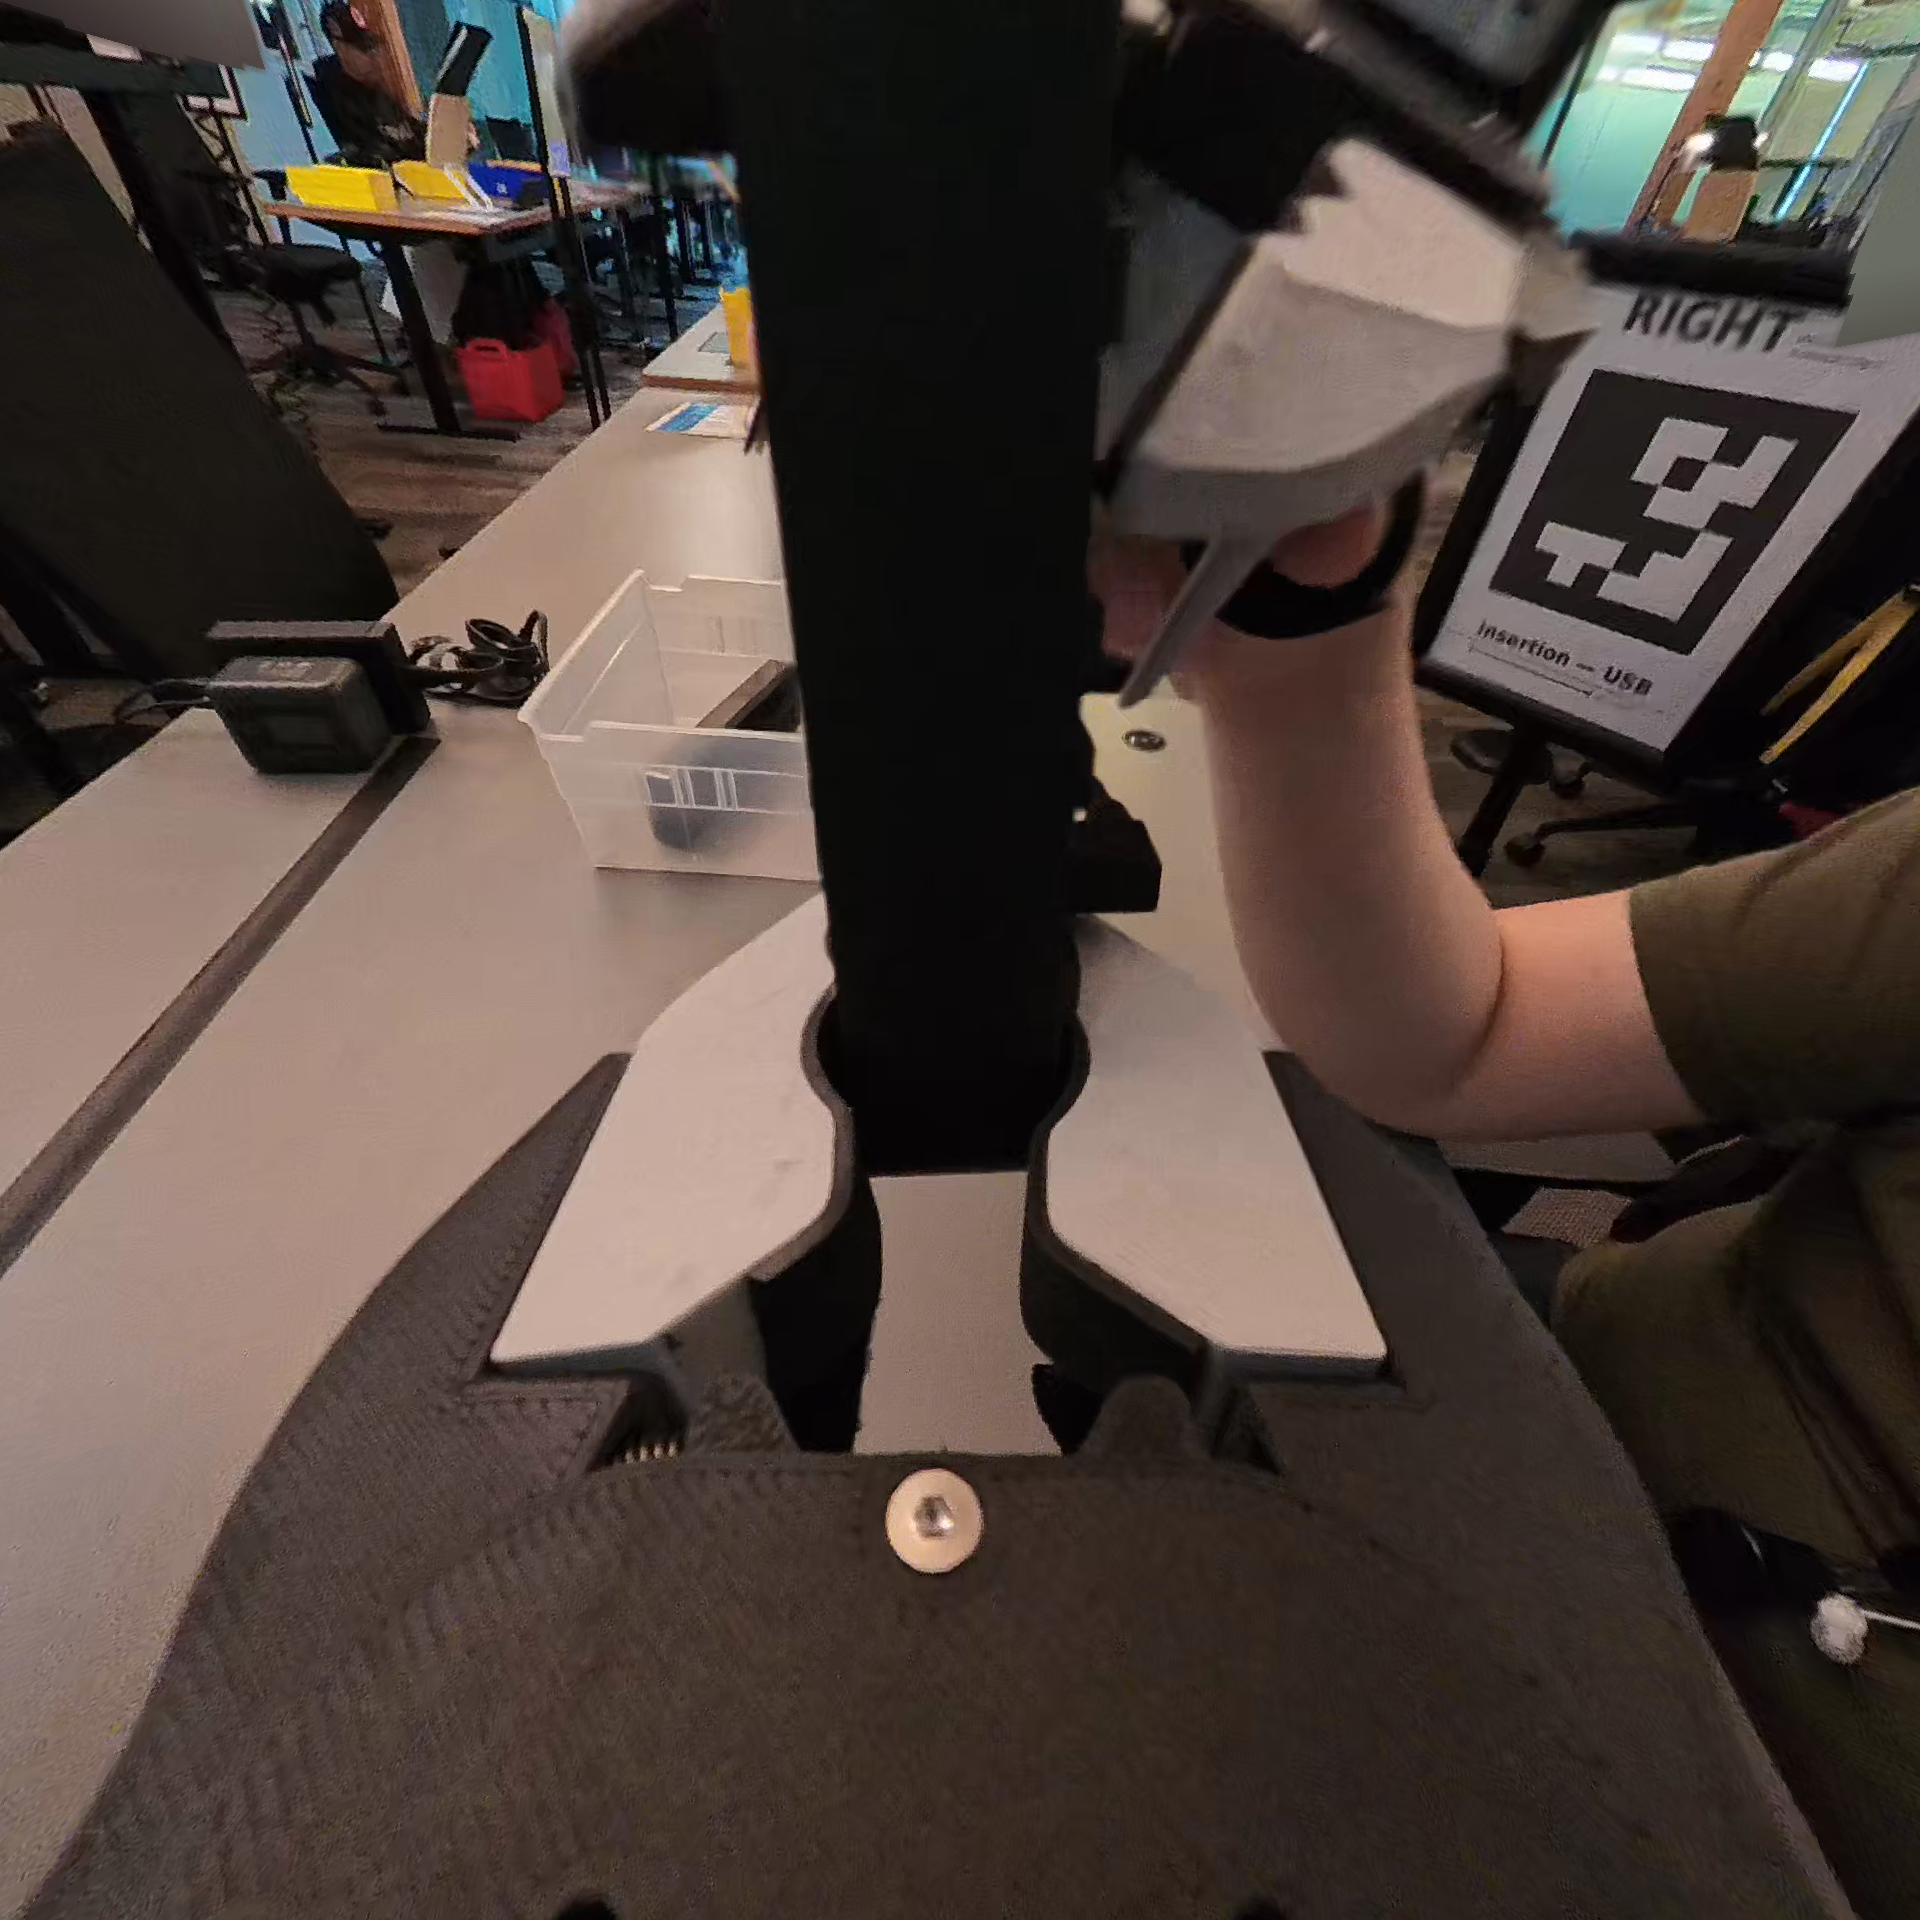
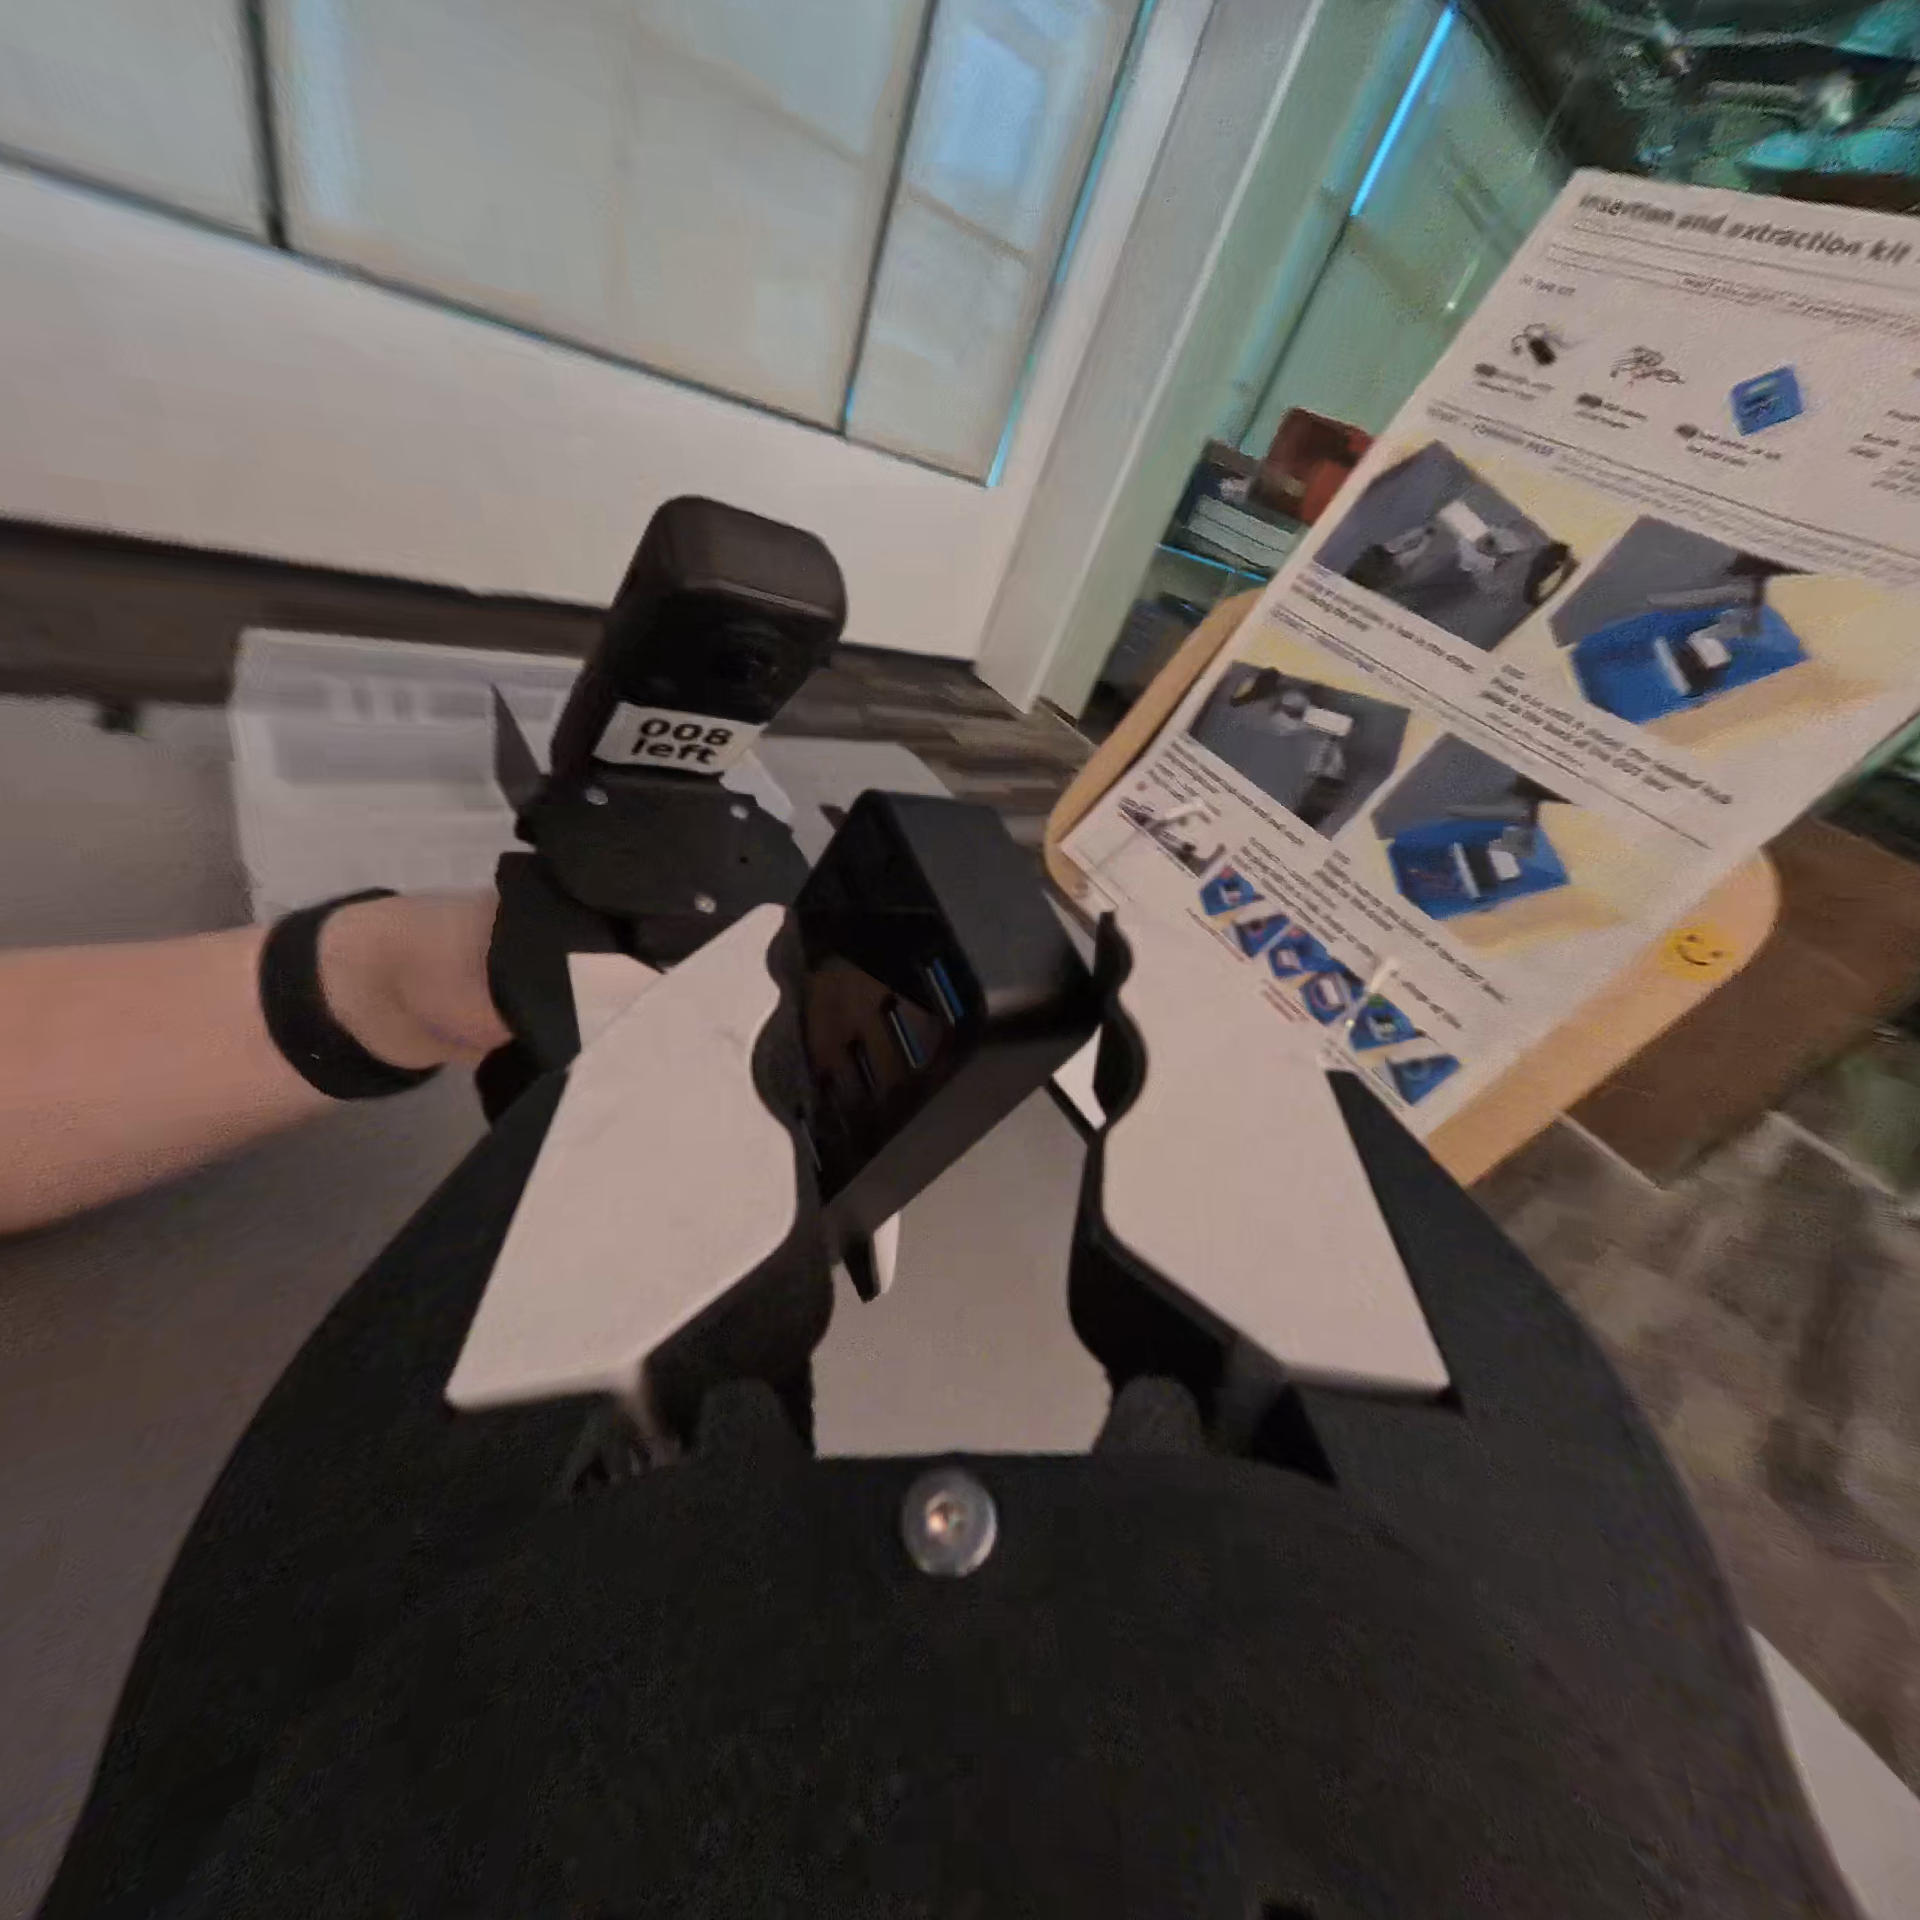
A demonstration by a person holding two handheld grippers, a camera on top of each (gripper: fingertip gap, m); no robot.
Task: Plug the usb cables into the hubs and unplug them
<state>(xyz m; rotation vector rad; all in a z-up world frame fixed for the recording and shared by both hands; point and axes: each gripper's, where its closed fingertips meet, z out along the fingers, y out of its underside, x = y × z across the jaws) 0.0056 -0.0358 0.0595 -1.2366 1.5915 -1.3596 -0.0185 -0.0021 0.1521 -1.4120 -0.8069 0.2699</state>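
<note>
At frame centre in both views, the black hub (image 2: pixel 935 1018) sat clamped in the left gripper (image 1: pixel 945 1091) jaws; the right gripper (image 2: pixel 940 1049) jaws closed around it too, above the worktop (image 1: pixel 312 1039).

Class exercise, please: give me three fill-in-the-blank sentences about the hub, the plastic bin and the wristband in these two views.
1. The ports on the USB hub between the fingers of the right gripper are coloured ____.
2. The plastic bin on the table is not opaque but ____.
3. The wristband on the person's arm is coloured ____.

Missing words: blue; clear; black.
</note>
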